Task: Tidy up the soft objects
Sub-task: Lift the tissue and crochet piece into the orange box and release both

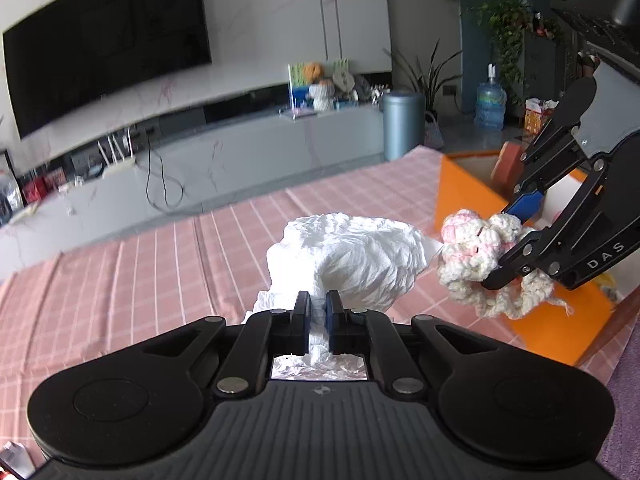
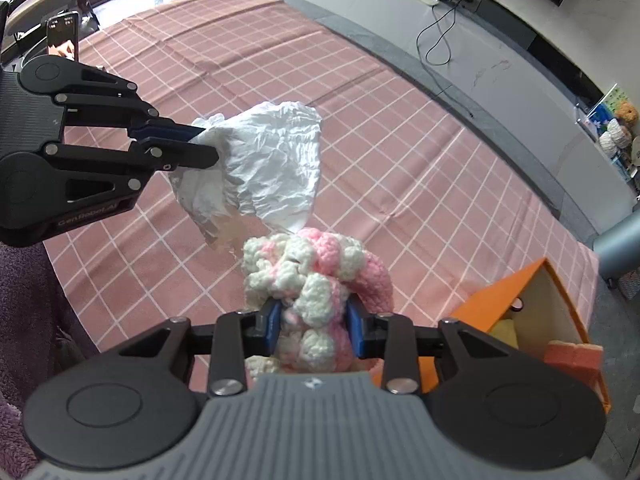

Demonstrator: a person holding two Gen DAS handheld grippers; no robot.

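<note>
Scene: a worktop [image 2: 400,128] under a pink checked cloth, with an open orange box [image 2: 480,312] at its 4 o'clock edge in the right wrist view
Left hand-held gripper [image 1: 318,304]: jaws nearly together, clamped on a thin fold of the white crumpled cloth [image 1: 352,256]
White crumpled cloth: hung clear of the worktop, its bulk ahead of the jaws at 12 o'clock in the left wrist view
Right hand-held gripper [image 2: 314,320]: jaws part way apart, pads pressed on both sides of the pink-and-white crocheted piece [image 2: 312,276]
Crocheted piece: held off the worktop, just beside the white cloth, with a loose tail that dangled below the jaws in the left wrist view
Orange box: at 3 o'clock in the left wrist view, behind the right hand-held gripper; a pinkish-red soft block [image 2: 572,356] leaned at its rim and something yellow lay inside
Step in hand, as judged: carrying both soft items toward the orange box
Method, right side: bring the crocheted piece over the open mouth of the box before release, so that the dangling tail goes in with it and does not catch on the rim
Method, left side: keep the grip firm, since only a small fold was held and the bulk could slip
Spacing: keep the two items apart, as loose yarn could snag the cloth
Order: one release at a time, the item nearer the box first
</note>
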